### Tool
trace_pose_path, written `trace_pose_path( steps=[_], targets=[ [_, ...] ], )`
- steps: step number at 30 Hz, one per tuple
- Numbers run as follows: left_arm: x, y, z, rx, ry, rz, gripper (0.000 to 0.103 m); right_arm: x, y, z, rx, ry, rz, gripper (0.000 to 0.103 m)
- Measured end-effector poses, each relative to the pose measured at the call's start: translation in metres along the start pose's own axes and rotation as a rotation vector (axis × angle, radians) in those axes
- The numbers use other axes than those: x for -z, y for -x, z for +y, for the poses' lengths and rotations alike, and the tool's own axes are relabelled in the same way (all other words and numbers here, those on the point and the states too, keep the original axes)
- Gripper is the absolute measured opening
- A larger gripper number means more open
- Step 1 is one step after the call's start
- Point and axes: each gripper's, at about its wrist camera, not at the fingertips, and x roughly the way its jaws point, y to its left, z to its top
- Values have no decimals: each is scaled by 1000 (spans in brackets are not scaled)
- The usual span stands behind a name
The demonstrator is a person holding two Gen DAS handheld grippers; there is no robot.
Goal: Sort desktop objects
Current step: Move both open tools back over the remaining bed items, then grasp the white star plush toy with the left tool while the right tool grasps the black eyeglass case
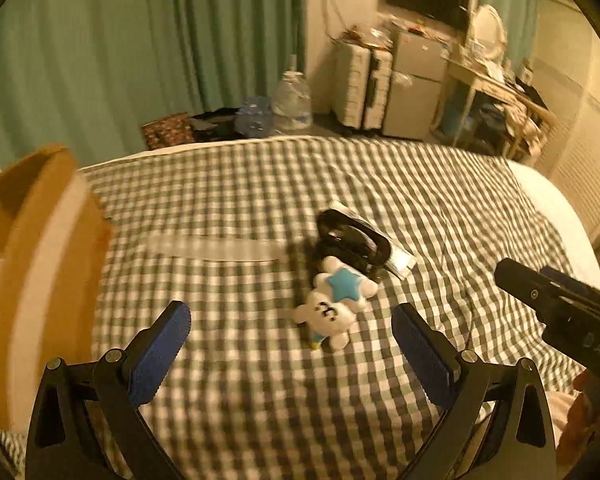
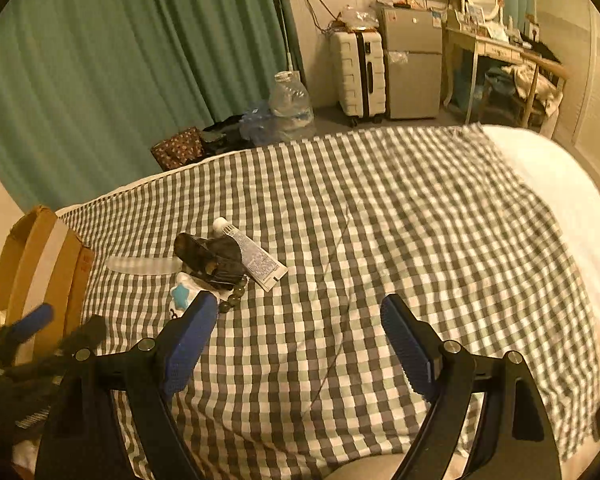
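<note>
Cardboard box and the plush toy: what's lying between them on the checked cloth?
A clear, flat plastic strip lies between the cardboard box and the plush toy, on the checked cloth; otherwise bare. The left wrist view shows it best.

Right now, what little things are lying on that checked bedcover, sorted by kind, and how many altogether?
White plush toy with blue star: 1
Black clip-like thing: 1
Tube with white cap: 1
Clear plastic strip: 1
String of dark beads: 1
Total: 5

Beyond the bed — green curtain [image 2: 120,60], white suitcase [image 2: 358,74], water jug [image 2: 290,100].
</note>
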Motion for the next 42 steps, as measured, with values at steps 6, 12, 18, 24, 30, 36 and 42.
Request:
trace_pose_path(
  steps=[6, 12, 18, 24, 30, 36, 42],
  targets=[
    [-1, -42, -12, 36, -92, -2, 103, 4, -24, -6, -17, -16, 60, 84],
    [5, -76, -22, 87, -141, 42, 82, 6, -36, -10, -24, -53, 85, 84],
    [14, -91, -9, 138, -90, 100, 48, -1, -44, 5, -70, 16, 37, 84],
    [10, -74, 25, 73, -34, 81, 48, -10, -64, 34, -163, 151, 18, 84],
    [5, -78, 65, -31, 22, 93, 48, -12, -93, 61, -271, 228, 76, 84],
    [20, -89, 99, -74, 114, 144, 48, -9, -117, 80, -276, 278, 119, 84],
    [28, -88, 103, -63, 109, 144, 48, -2, -131, 92, -251, 325, 170, 60]
  ],
)
